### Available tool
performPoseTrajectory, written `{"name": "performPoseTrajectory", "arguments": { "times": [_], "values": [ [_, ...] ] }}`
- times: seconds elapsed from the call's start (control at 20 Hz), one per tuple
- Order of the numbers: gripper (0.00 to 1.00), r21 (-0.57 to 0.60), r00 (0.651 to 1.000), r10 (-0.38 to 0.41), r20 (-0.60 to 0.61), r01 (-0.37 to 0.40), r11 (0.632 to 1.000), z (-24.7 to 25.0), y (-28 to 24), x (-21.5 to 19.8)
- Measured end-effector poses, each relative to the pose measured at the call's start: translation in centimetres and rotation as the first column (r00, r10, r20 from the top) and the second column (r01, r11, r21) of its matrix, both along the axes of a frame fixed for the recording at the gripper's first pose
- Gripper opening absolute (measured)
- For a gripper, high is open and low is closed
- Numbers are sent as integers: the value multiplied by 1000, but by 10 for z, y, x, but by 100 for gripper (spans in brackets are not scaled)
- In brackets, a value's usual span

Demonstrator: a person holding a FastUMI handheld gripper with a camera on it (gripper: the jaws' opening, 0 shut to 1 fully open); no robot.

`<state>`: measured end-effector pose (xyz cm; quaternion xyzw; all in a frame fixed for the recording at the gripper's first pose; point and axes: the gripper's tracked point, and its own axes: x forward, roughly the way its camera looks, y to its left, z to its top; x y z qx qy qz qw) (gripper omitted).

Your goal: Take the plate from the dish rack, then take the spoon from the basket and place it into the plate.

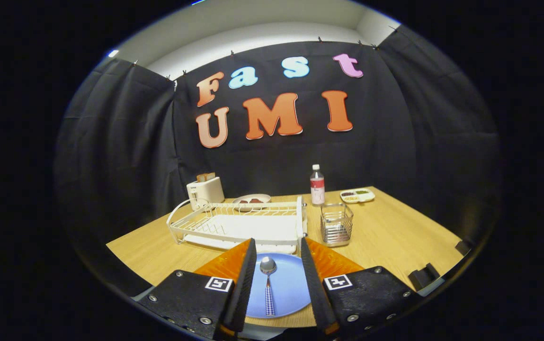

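Observation:
A blue plate [287, 284] lies flat on the wooden table [395, 237] just in front of the white dish rack [241, 226]. A spoon [268, 279] with a metal bowl and a checked handle rests on the plate, bowl pointing toward the rack. My gripper [278, 246] hovers above the plate with its fingers apart; the spoon shows in the gap between them, untouched. The wire basket [336, 224] stands to the right of the rack and looks empty.
Behind the rack stand a white toaster [205, 190] and a small dish with food [252, 201]. A bottle [317, 185] and a divided snack tray [357, 195] sit at the back right. Dark blocks [424, 274] lie at the table's right front edge.

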<state>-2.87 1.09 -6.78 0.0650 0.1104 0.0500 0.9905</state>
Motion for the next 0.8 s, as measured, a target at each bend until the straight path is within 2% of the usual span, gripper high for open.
{"name": "performPoseTrajectory", "arguments": {
  "times": [0.25,0.35,0.5,0.8],
  "values": [
    [75,3,990,-15,138,15,1000,77,7,-8],
    [78,16,981,-7,196,4,1000,107,12,-12],
    [83,-24,980,-6,200,11,1000,129,9,-17],
    [88,40,978,27,207,-36,999,156,21,-37]
  ]
}}
